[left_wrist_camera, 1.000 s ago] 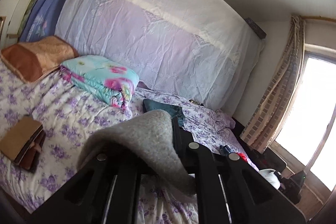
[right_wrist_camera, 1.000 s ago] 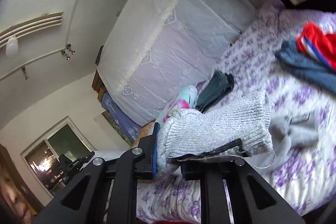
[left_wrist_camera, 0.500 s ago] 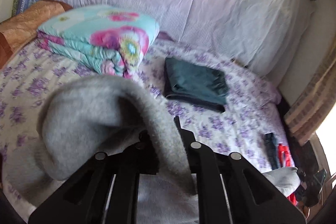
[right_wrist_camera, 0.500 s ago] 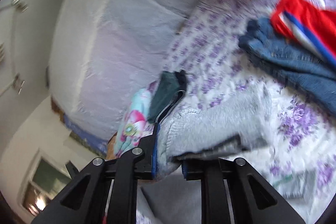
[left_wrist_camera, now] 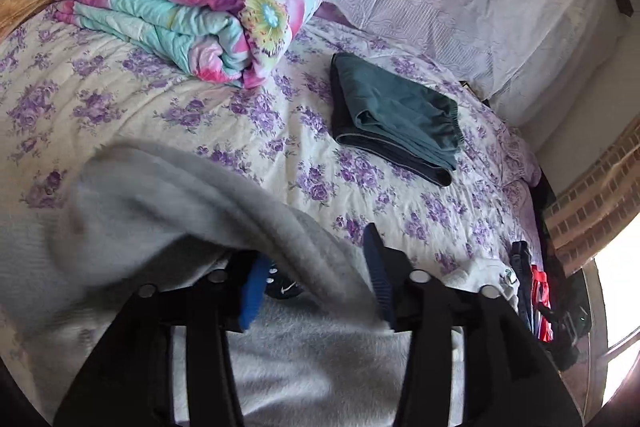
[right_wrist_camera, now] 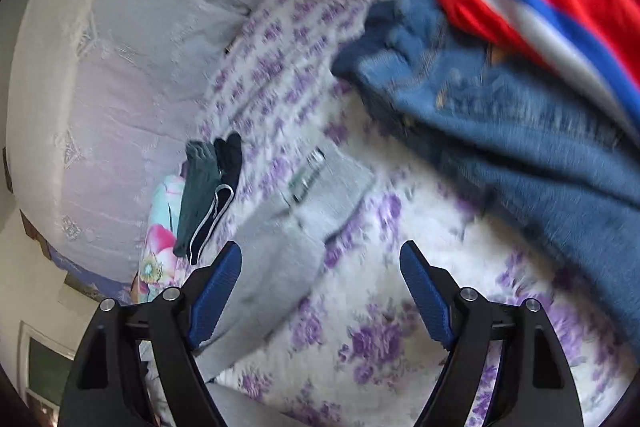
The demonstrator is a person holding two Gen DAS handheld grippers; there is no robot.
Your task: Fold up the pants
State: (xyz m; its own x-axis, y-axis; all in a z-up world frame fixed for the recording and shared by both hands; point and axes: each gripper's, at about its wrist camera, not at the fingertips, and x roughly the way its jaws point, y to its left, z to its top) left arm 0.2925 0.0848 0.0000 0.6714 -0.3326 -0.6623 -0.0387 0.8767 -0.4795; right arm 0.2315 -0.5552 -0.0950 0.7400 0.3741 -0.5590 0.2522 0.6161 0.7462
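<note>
The bed (left_wrist_camera: 120,99) carries the grey pants (left_wrist_camera: 180,195), long axis running leftward from the right gripper (right_wrist_camera: 320,291) (spread wide, empty). The left gripper (left_wrist_camera: 316,287) is nearer, fingers parted, cloth draped over them but not pinched.

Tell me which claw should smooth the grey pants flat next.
Probably the right claw: it is open and empty, with the grey pants lying on the bedspread just ahead of it. The left claw has grey fabric draped across it.
</note>
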